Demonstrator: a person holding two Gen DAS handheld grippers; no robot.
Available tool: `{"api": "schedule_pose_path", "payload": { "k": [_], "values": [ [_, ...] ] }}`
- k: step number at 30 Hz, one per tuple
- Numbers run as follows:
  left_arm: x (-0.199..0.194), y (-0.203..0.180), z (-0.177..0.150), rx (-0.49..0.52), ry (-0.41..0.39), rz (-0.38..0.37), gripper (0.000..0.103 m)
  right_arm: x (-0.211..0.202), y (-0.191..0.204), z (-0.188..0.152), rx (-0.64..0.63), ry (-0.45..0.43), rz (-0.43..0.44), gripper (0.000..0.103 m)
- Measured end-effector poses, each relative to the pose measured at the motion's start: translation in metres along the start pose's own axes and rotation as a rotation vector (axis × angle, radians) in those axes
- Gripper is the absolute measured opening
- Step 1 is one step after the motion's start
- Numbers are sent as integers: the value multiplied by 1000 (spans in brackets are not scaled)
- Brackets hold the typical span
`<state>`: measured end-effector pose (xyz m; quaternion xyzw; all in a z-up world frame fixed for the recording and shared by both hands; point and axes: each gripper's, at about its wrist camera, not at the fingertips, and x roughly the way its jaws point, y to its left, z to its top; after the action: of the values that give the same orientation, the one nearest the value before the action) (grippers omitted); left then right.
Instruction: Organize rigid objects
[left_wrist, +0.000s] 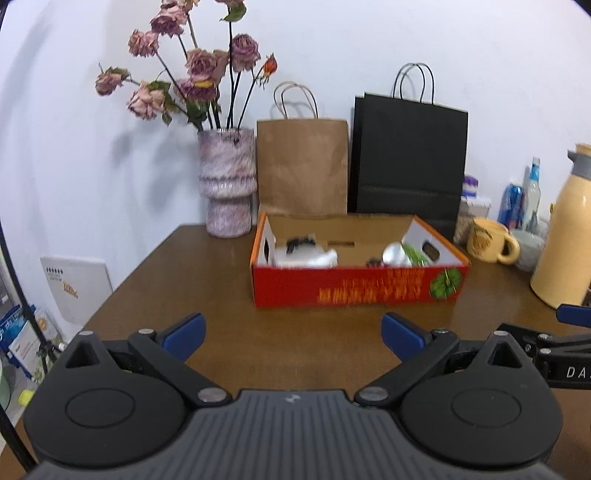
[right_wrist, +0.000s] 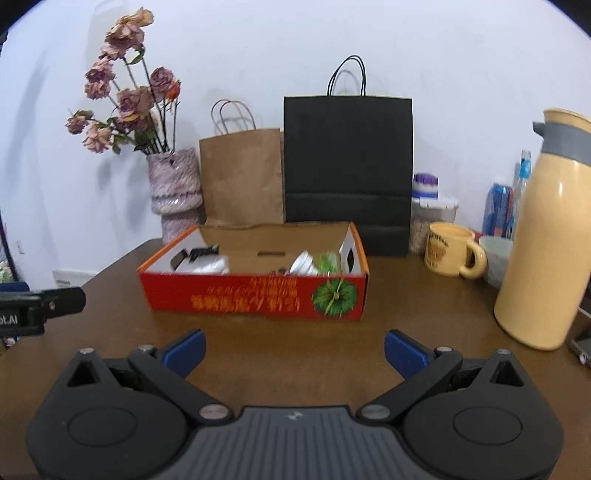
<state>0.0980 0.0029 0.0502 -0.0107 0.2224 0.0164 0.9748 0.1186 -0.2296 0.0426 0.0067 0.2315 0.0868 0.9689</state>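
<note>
A red cardboard box (left_wrist: 354, 291) (right_wrist: 255, 297) with an orange rim stands open on the brown table (left_wrist: 221, 280). Inside it lie white items (left_wrist: 306, 256) (right_wrist: 205, 265), a white round piece (left_wrist: 395, 254) (right_wrist: 304, 263) and something green (right_wrist: 328, 262). My left gripper (left_wrist: 293, 338) hovers open over the table in front of the box, nothing between its blue fingers. My right gripper (right_wrist: 293, 352) is also open and empty, nearer the box's right end. Each gripper shows at the edge of the other's view.
Behind the box stand a pink vase of dried roses (left_wrist: 227, 184) (right_wrist: 175, 192), a brown paper bag (left_wrist: 303, 166) and a black paper bag (left_wrist: 408, 162). To the right are a yellow mug (right_wrist: 452, 249), a cream thermos jug (right_wrist: 543, 236), a bowl, cans and bottles.
</note>
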Motion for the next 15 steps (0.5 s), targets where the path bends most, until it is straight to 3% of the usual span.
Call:
{"api": "schedule_pose_path", "payload": {
  "k": [7,15],
  "values": [
    [-26,-1,-29,9,41,-11,103,-30,6,-25,2,27,15,103],
    [-41,-2,-40,6,50,-17,103,-47,9,-38,-3,38,12,103]
  ]
}}
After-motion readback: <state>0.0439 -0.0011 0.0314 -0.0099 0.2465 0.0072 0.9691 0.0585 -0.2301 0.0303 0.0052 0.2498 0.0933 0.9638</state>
